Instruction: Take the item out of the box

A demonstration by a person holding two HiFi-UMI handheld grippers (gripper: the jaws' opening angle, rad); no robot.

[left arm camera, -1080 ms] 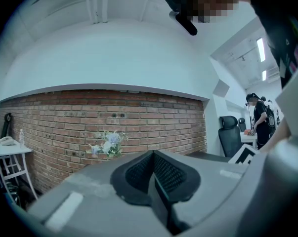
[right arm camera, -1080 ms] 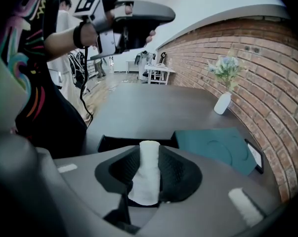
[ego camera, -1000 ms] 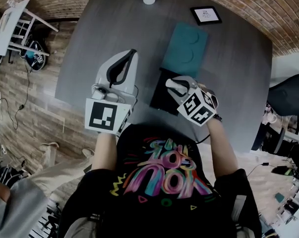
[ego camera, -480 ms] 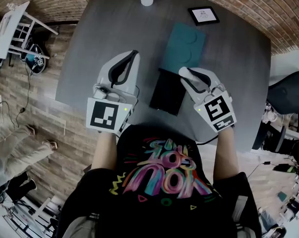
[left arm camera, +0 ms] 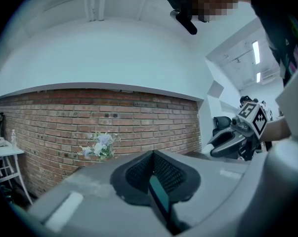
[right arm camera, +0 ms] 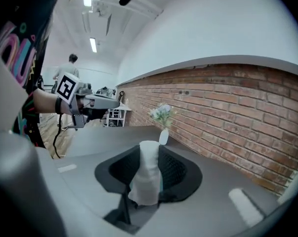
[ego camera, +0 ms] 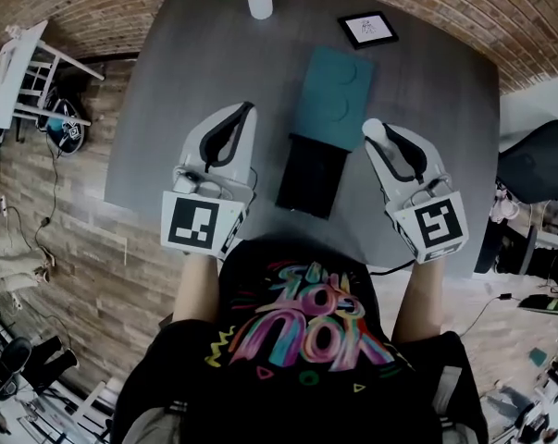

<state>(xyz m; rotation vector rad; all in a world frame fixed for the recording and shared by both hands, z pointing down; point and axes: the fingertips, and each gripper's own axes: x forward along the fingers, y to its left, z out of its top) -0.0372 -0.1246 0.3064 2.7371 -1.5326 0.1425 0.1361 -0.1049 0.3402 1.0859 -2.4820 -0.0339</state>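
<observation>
The person's right gripper (ego camera: pixel 378 135) is clamped on the white item (right arm camera: pixel 148 174), held up to the right of the black box (ego camera: pixel 308 178), so the removal looks done. Setting it down on the table (ego camera: pixel 195 63) seems the next move. The left gripper (ego camera: pixel 247 109) has its jaws together and empty (only its own view settles that). Farther off lies the teal lid (ego camera: pixel 336 95), visible only in the head view.

Both grippers are held out in front of the chest, level with each other and well apart, jaws pointed away from the body. The left gripper (ego camera: pixel 245 111) is seen with its jaws closed together. The right gripper (ego camera: pixel 375 133) is clamped on a white item (right arm camera: pixel 148 177). Both forearms are bare.
</observation>
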